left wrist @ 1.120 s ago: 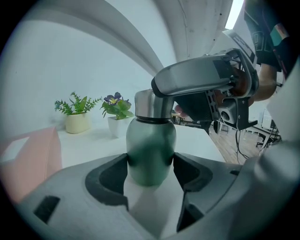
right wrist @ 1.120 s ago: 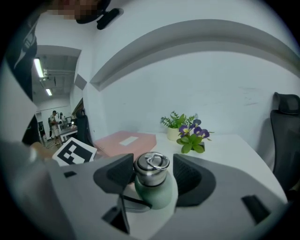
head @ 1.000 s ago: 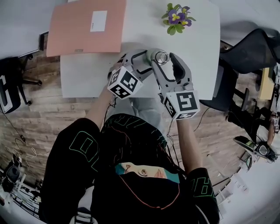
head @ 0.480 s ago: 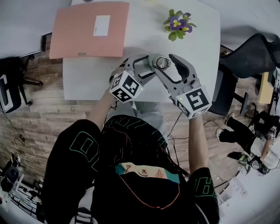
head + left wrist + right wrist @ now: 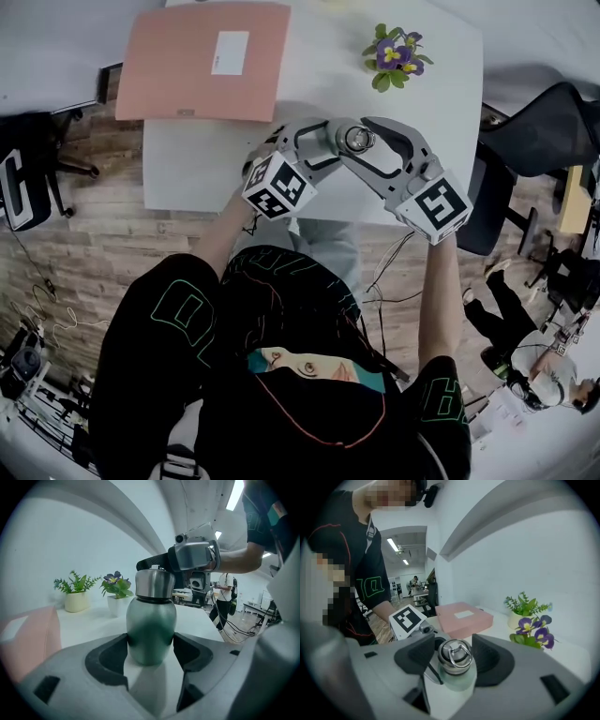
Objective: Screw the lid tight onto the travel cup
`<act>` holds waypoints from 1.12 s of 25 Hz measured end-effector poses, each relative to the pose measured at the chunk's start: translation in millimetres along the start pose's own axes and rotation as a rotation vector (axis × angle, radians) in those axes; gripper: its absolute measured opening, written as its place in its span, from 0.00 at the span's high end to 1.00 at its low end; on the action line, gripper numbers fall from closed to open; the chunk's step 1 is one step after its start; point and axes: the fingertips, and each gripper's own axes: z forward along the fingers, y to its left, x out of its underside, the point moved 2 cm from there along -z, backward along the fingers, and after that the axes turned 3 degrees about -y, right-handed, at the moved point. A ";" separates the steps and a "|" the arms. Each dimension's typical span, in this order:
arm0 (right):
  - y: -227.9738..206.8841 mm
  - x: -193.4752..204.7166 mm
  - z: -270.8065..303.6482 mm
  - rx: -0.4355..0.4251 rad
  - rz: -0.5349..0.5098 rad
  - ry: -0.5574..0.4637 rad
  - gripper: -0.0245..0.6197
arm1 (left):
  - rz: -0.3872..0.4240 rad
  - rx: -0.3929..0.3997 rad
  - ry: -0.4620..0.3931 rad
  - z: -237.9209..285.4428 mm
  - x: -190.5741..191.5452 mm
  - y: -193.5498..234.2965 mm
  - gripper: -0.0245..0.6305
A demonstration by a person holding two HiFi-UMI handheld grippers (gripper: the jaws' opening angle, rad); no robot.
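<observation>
A green travel cup (image 5: pixel 151 630) stands on the white table (image 5: pixel 187 169), and my left gripper (image 5: pixel 151 645) is shut on its body, a pad pressed to each side. Its steel lid (image 5: pixel 454 656), with a ring handle on top, sits on the cup's mouth. My right gripper (image 5: pixel 454 654) comes in from the right with its pads on both sides of the lid, and its jaws have just been closing on it. In the head view the lid (image 5: pixel 356 139) shows between the right gripper (image 5: pixel 357 137) and the left gripper (image 5: pixel 326 142). The cup's body is hidden there.
A pink folder (image 5: pixel 202 61) lies at the table's far left. A pot of purple flowers (image 5: pixel 394 54) stands at the far right, with a second plant (image 5: pixel 75 595) beside it. An office chair (image 5: pixel 539 112) stands right of the table.
My right gripper has swung round the lid; its marker cube has moved right and up in the head view. The left gripper and the cup have stayed put.
</observation>
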 end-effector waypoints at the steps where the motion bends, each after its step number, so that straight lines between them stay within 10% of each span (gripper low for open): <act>1: -0.9 0.3 1.1 -0.003 0.004 -0.004 0.57 | 0.000 0.001 0.001 -0.3 0.1 -0.1 0.48; 12: -2.1 4.6 2.2 0.063 0.043 -0.046 0.59 | -0.001 -0.001 0.003 -0.8 0.9 0.0 0.48; 28: -4.0 10.0 -4.1 0.446 0.267 -0.182 0.59 | 0.004 -0.009 0.004 0.0 1.5 0.4 0.48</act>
